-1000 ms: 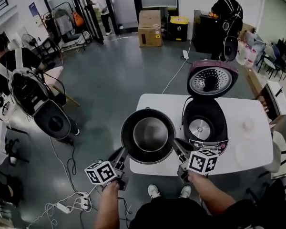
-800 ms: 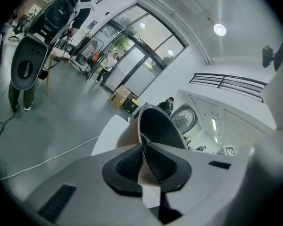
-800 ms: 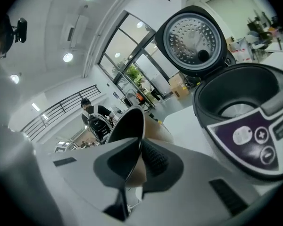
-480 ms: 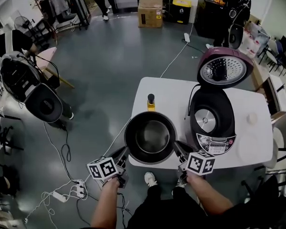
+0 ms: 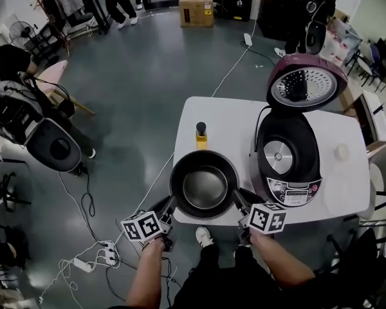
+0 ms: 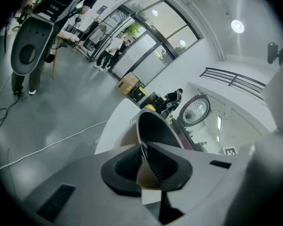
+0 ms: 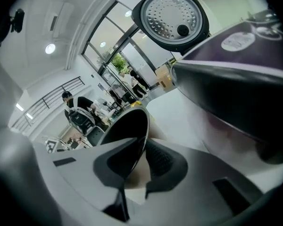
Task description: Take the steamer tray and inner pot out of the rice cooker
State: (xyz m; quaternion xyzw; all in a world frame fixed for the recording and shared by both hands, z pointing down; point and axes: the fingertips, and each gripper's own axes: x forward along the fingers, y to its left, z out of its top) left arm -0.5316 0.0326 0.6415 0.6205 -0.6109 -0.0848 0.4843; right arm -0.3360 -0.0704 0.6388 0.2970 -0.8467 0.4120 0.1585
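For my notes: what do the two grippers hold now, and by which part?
The inner pot: the left gripper and right gripper each clamp its rim, on opposite sides.

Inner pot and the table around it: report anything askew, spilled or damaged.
Nothing stands out. The inner pot is level, its rim pinched by the left gripper and the right gripper on opposite sides. The rice cooker stands open beside it, the small bottle is upright, and no spill shows on the table.

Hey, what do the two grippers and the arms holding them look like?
Left gripper and right gripper match: a white cube printed with black square markers, grey jaw bodies, black ribbed pads. Forearms are bare, no sleeves visible.
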